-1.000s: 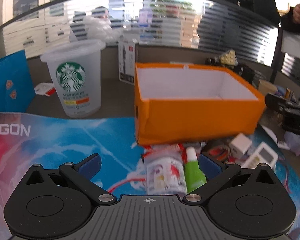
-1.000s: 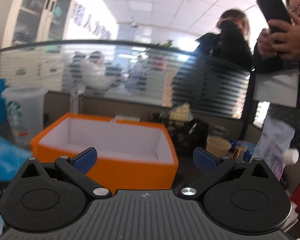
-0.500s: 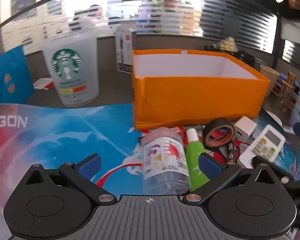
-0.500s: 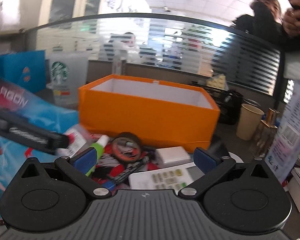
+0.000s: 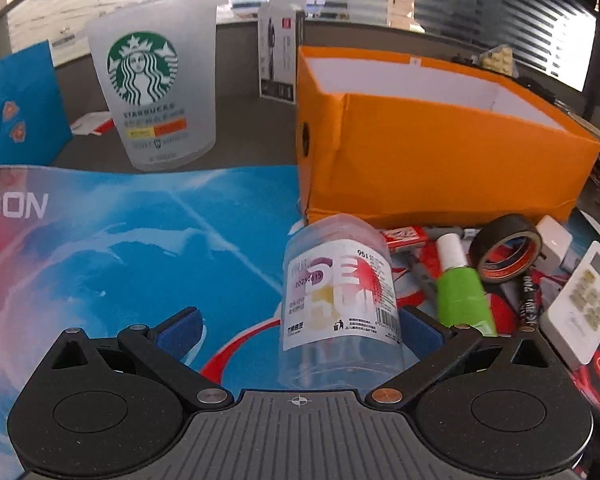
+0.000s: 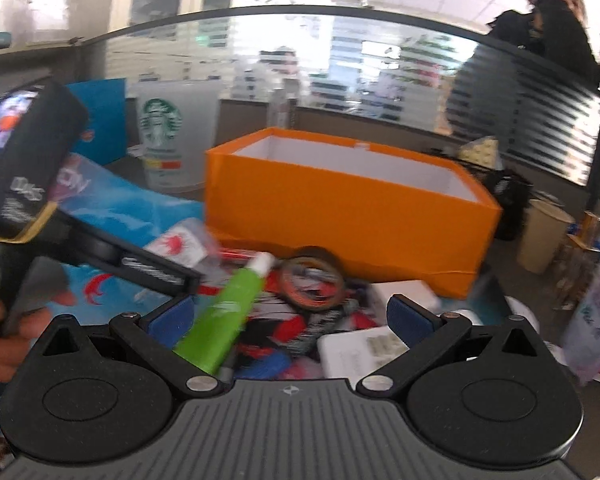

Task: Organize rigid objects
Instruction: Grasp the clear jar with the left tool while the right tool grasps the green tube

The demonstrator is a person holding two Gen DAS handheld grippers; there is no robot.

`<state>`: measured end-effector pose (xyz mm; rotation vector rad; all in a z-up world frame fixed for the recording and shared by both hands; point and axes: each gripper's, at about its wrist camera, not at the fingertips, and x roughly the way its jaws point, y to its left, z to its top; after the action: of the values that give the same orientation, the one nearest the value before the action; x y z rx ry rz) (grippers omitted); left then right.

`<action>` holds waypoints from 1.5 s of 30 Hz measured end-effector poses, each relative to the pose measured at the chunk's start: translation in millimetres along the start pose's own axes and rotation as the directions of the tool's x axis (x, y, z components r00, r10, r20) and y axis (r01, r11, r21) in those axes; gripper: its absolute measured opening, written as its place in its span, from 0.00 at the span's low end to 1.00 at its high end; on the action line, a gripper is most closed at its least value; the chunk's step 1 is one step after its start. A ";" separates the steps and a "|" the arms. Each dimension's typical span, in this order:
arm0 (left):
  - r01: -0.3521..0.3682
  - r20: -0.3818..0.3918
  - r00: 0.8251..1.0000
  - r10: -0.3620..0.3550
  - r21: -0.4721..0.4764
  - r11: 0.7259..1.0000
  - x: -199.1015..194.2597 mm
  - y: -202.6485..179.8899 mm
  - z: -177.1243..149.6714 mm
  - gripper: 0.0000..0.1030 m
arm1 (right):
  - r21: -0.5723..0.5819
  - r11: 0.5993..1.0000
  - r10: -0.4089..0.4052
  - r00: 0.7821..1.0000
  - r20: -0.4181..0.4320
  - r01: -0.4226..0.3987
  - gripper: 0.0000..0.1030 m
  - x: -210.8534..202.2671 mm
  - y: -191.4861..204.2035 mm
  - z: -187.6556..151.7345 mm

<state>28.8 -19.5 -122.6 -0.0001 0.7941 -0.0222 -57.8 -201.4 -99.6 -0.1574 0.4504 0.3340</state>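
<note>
Clutter is lying in a loose pile on a blue and red mat [image 5: 120, 248], right against the front wall of an open orange box [image 5: 440, 152] whose white inside is showing nothing. In the left wrist view, the left gripper [image 5: 298, 326] is sitting low over the mat with its jaws spread wide. A clear plastic bottle [image 5: 338, 296] with a printed label is lying on its side between the 2 blue pads, close against the right-hand pad [image 5: 418, 326] and well apart from the other one; nothing is being squeezed.

Just beside the bottle, a green tube [image 5: 462, 294] with a white cap is lying with its cap toward the box. A roll of dark tape [image 5: 504, 248] is standing tilted next to it, a white remote [image 5: 582, 304] is resting at the far right edge, and a small white adapter [image 5: 554, 236] is sitting behind the tape. A frosted Starbucks cup [image 5: 156, 96] is standing upright off the mat, to the left of the box.

In the right wrist view, which is blurring, the right gripper [image 6: 290, 318] is also holding its jaws wide apart over the pile, gripping nothing. The green tube [image 6: 228, 312] is lying slantwise by its left pad, the tape roll [image 6: 312, 280] just beyond, and the remote [image 6: 364, 352] near the right pad. The orange box [image 6: 348, 216] is sitting behind them.
</note>
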 end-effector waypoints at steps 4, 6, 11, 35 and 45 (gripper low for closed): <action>-0.011 0.008 1.000 0.011 -0.010 1.000 1.9 10.5 1.8 1.00 | -0.026 0.999 0.028 0.999 -0.029 -0.029 1.00 8.8 17.5 6.0; -0.024 0.008 1.000 0.024 -0.011 1.000 4.0 16.9 3.2 1.00 | -0.035 0.998 0.042 0.998 -0.044 -0.043 1.00 13.8 25.2 7.6; -0.043 -0.005 0.999 0.043 -0.030 0.999 11.7 33.5 5.4 1.00 | -0.060 0.998 0.028 0.997 -0.072 -0.032 1.00 31.3 38.8 8.4; -0.044 0.010 0.999 0.044 -0.007 0.999 19.7 50.3 3.6 1.00 | 0.067 0.995 -0.061 0.985 -0.160 0.073 0.33 71.8 44.7 7.1; -0.002 0.053 0.999 0.002 0.001 1.000 11.8 51.6 4.0 0.59 | 0.146 0.989 -0.016 0.989 -0.144 0.038 0.25 63.3 29.2 7.7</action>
<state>41.0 31.8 -128.7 0.0010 0.7410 -0.0211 -11.4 -154.6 -123.5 -0.0425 0.6124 0.2622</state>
